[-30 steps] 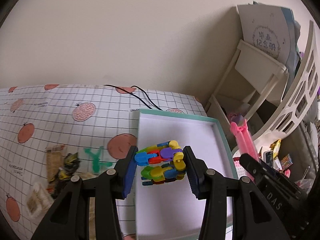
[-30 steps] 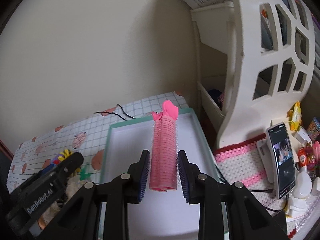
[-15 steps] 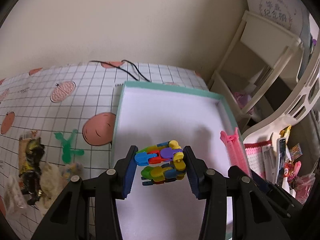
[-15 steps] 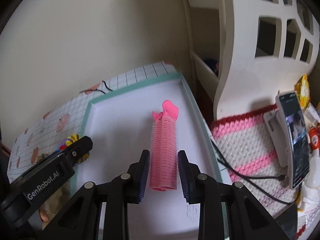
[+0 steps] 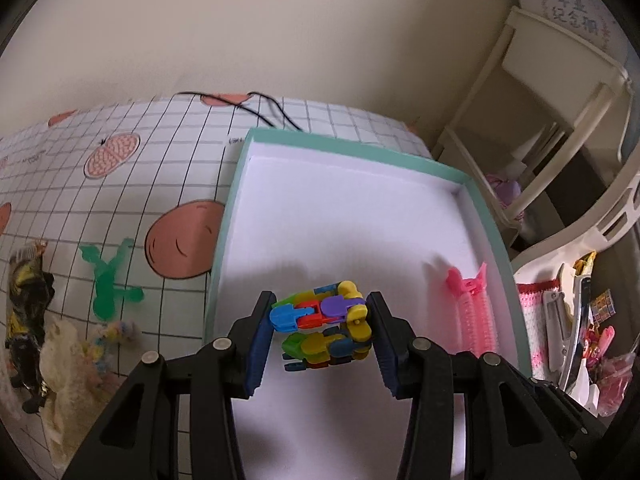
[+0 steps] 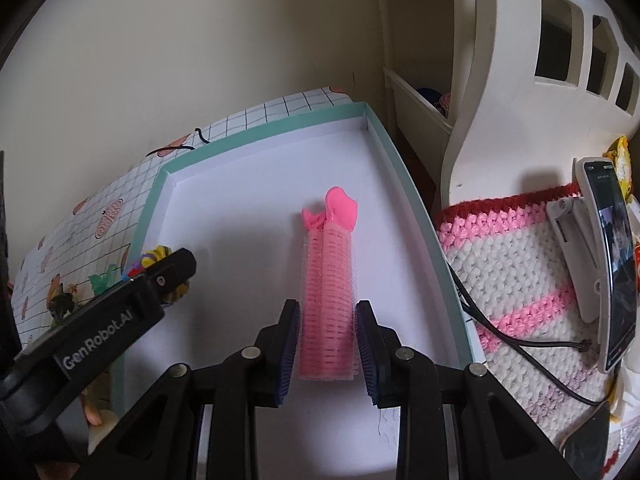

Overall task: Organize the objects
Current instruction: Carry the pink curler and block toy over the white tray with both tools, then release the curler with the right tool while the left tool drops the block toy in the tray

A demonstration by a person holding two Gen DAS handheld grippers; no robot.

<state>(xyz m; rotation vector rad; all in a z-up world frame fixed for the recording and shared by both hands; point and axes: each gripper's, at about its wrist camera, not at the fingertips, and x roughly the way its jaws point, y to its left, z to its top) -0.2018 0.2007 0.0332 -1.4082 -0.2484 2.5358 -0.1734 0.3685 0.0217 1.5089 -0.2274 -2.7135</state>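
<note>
The left gripper (image 5: 322,330) is closed on a toy (image 5: 323,330) made of snap-together plastic links in blue, red, purple, yellow and green, and holds it over the near-left part of a shallow box (image 5: 482,200) with a white floor and a mint-green rim. Whether the toy touches the floor I cannot tell. It looks light and hard, but the links are probably jointed, so it may flex or unfold once released — squeezing it across its folded bulk, as the pads do now, seems the safest hold.

The right gripper (image 6: 326,342) brackets the near end of a pink hair roller (image 6: 327,300) that lies lengthwise along the right side of the box (image 6: 404,184), close to the right wall but not against it. Its jaws stand slightly parted: a thin gap shows on each side of the mesh, so it looks let go rather than gripped, though the contact is hard to judge. The roller is a long mesh tube with a pink plastic clip at its far end. It should be very light and springy, easily crushed, and its bristly surface may cling to the pads.

On the checked worktop (image 5: 168,168) left of the box lie a green plastic figure (image 5: 106,276), a black-and-yellow toy (image 5: 28,312) and some pale fluffy items (image 5: 68,364), apparently yet to be sorted.
</note>
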